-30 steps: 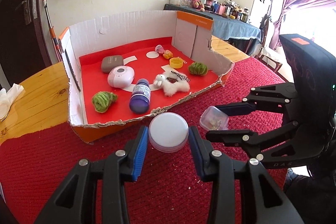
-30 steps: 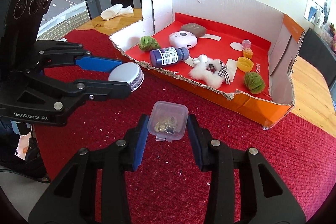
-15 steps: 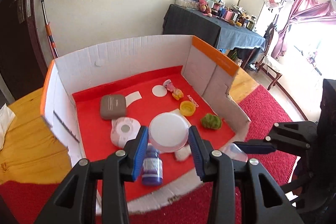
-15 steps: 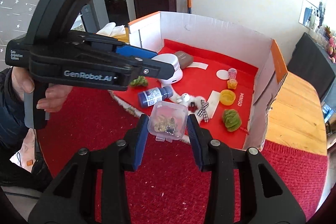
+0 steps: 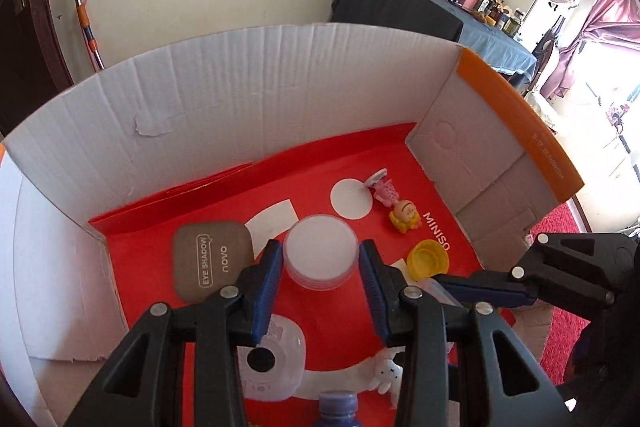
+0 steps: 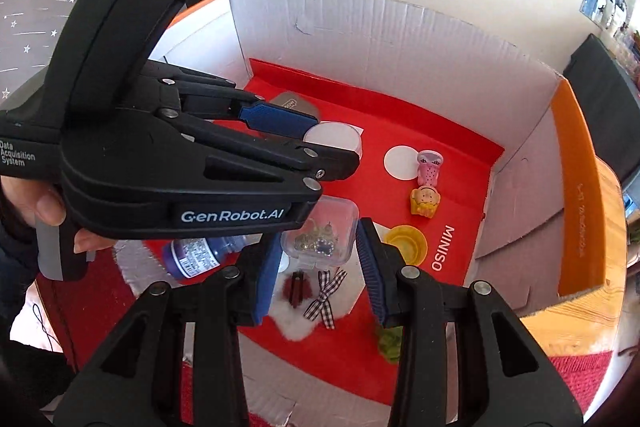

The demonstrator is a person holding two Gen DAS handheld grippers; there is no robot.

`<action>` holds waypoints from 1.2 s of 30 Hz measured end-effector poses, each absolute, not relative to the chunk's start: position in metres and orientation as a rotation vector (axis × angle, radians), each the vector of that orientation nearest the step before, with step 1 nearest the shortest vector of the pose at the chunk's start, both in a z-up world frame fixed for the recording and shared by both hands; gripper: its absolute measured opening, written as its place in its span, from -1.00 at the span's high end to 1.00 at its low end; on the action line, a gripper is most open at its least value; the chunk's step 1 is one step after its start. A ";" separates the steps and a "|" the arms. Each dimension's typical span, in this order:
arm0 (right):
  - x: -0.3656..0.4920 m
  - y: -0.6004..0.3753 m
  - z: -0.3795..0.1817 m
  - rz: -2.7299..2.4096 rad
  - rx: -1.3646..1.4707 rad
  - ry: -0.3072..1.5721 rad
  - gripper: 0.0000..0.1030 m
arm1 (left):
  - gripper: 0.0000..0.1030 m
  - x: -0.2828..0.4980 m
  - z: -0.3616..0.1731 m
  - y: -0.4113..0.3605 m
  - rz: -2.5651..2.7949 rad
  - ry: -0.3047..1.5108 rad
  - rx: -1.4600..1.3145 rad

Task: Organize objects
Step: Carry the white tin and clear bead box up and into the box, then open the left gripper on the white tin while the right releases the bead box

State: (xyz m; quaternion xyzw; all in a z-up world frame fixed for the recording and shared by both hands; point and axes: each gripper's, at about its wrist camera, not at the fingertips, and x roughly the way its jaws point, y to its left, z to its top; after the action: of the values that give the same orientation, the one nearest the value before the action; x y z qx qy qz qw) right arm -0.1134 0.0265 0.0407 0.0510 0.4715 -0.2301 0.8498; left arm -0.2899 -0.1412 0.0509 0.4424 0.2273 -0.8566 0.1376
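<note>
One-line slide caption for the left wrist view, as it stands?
Left gripper holds a white-lidded round jar above the red-floored cardboard box, near the eye shadow case and yellow cap.

My left gripper (image 6: 332,147) reads "GenRobot.AI"; the compact (image 5: 212,263) "EYE SHADOW novo"; right of it, the box floor (image 5: 400,155) "MINISO".
</note>
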 end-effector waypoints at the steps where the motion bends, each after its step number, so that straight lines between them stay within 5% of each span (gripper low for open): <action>1: -0.111 0.023 0.038 -0.477 0.115 1.006 0.30 | 0.20 -0.292 0.048 -0.143 -2.474 0.663 1.287; 36: -0.094 -0.005 0.007 -0.509 0.177 1.141 0.29 | 0.19 -0.286 0.038 -0.151 -2.486 0.728 1.321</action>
State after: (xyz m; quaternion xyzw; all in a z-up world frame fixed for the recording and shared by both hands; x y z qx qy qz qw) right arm -0.0935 -0.0046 0.0072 0.0829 0.5335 -0.2379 0.8074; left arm -0.2864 -0.1514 0.0378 0.4512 0.2487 -0.8491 0.1167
